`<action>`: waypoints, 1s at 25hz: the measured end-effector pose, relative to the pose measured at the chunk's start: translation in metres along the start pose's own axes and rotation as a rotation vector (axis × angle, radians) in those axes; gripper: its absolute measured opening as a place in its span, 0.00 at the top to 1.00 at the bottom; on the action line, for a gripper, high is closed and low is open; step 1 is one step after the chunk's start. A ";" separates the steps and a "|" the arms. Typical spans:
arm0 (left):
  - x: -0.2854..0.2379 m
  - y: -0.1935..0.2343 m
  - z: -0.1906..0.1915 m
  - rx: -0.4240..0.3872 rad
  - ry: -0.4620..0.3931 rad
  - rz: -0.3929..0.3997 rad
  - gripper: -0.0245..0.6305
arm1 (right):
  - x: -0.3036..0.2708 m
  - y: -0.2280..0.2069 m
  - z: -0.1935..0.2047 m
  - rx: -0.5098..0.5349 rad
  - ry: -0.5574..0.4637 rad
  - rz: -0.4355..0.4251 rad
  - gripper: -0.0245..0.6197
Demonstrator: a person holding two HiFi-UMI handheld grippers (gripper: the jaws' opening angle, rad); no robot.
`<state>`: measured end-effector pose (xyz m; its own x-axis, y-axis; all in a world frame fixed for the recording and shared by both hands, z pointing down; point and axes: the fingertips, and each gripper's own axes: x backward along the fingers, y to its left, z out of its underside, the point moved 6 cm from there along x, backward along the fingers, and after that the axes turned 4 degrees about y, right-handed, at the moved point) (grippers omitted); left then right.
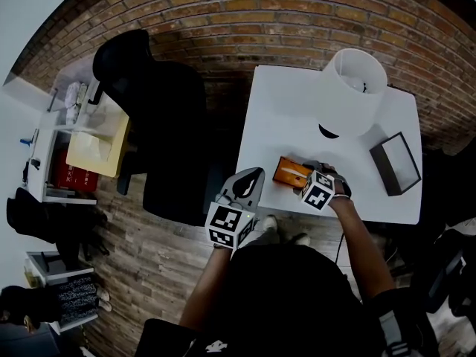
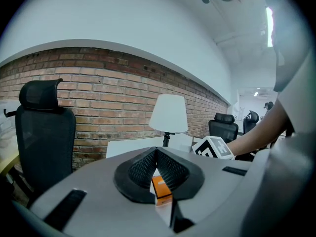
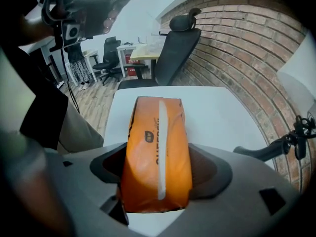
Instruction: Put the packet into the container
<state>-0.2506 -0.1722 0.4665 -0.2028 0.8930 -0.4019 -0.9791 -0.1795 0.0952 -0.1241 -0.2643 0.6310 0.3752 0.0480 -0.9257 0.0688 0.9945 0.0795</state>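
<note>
Red brick wall (image 1: 223, 10), wood-plank floor (image 1: 149, 266), black office chair (image 1: 167, 132), white table (image 1: 279, 125), white-shaded lamp (image 1: 353, 88).

orange packet (image 1: 291, 173) on white table (image 1: 282, 110), right hand-held gripper (image 1: 308, 169) at its end

An office: black swivel chair (image 1: 165, 117), white desk (image 1: 282, 110), brick wall (image 1: 223, 13).

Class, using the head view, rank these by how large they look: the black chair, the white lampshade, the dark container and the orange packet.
1. black chair
2. white lampshade
3. dark container
4. orange packet, partly covered, so its full extent is unsure
</note>
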 end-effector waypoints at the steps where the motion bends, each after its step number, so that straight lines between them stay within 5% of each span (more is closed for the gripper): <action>1: -0.002 -0.001 0.000 -0.002 0.000 0.007 0.95 | 0.002 -0.001 0.002 -0.008 0.000 0.005 0.40; 25: -0.089 -0.105 -0.036 -0.127 -0.013 0.385 0.95 | 0.114 -0.070 0.129 -0.331 0.026 0.282 0.40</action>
<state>-0.1299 -0.2480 0.4595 -0.5560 0.7554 -0.3468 -0.8254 -0.5509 0.1234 0.0329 -0.3405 0.5675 0.3129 0.3206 -0.8940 -0.3350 0.9181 0.2120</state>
